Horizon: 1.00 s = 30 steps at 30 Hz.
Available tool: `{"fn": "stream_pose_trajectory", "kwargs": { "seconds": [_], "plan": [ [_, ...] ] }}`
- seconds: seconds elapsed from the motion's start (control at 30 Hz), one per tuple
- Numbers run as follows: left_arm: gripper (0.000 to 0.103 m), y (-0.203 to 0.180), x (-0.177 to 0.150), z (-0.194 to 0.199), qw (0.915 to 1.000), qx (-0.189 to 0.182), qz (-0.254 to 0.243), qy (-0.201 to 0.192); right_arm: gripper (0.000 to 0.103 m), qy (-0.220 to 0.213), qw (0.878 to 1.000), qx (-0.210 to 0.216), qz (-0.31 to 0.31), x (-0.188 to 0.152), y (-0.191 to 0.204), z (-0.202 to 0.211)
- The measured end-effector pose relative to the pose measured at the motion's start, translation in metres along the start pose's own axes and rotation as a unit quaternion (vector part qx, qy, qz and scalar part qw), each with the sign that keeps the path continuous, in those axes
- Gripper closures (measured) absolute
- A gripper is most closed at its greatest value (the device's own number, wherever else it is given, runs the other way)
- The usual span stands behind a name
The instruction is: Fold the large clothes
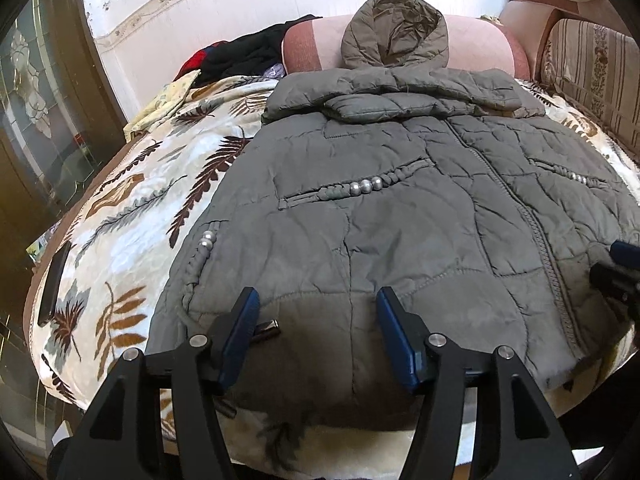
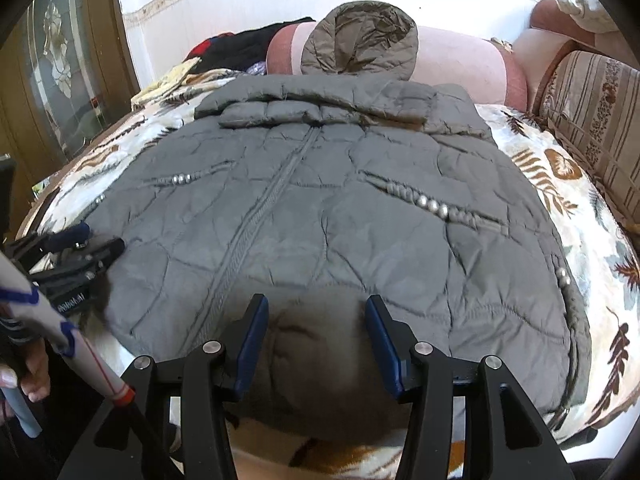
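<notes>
Left wrist view: quilted hooded jacket (image 1: pixel 400 208) spread on leaf-print blanket (image 1: pixel 132 208), sleeves folded in; left gripper (image 1: pixel 316 300) and right gripper (image 2: pixel 316 308) gape over the near hem, which is judged next to be pinched and carried hoodward.

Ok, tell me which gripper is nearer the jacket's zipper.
Right. The right gripper hovers open over the hem just beside the zipper. The left gripper hovers open over the hem further out, towards the jacket's side pocket.

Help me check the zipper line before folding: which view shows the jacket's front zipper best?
The right wrist view: the zipper runs nearly centred down the jacket, visible from collar to hem. In the left wrist view the zipper sits toward the right edge, more stretched by the fisheye.
</notes>
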<state>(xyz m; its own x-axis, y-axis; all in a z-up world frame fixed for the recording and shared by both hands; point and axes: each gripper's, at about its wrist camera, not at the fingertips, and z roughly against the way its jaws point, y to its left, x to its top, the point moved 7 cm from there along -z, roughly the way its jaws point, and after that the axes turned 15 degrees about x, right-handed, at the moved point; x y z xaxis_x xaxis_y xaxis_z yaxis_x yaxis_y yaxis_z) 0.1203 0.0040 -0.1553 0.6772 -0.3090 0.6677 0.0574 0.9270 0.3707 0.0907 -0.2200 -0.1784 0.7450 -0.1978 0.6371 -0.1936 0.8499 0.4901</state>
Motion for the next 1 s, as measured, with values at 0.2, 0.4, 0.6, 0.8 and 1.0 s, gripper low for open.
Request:
{"fn": "stream_pose_trajectory", "kwargs": {
  "seconds": [0.2,0.4,0.6,0.8,1.0],
  "plan": [
    [0.043,0.002,-0.001,0.009,1.0,-0.003,0.004,-0.005,0.048,-0.013,1.0,0.003,-0.008,-0.001,-0.001,0.009],
    [0.043,0.006,0.001,0.014,0.9999,-0.001,0.006,-0.014,0.049,-0.019,1.0,0.002,-0.014,0.001,-0.003,0.01],
    [0.043,0.004,0.003,0.018,0.9998,-0.001,0.003,-0.022,0.048,-0.023,1.0,-0.005,-0.017,0.0,-0.006,0.012],
    [0.042,0.003,0.004,0.02,0.9997,0.0,0.001,-0.025,0.048,-0.012,1.0,-0.003,-0.019,-0.003,-0.008,0.008],
    [0.042,0.001,0.005,0.022,0.9996,0.001,-0.002,-0.028,0.048,-0.022,1.0,-0.004,-0.018,-0.001,-0.008,0.012]
  ]
}}
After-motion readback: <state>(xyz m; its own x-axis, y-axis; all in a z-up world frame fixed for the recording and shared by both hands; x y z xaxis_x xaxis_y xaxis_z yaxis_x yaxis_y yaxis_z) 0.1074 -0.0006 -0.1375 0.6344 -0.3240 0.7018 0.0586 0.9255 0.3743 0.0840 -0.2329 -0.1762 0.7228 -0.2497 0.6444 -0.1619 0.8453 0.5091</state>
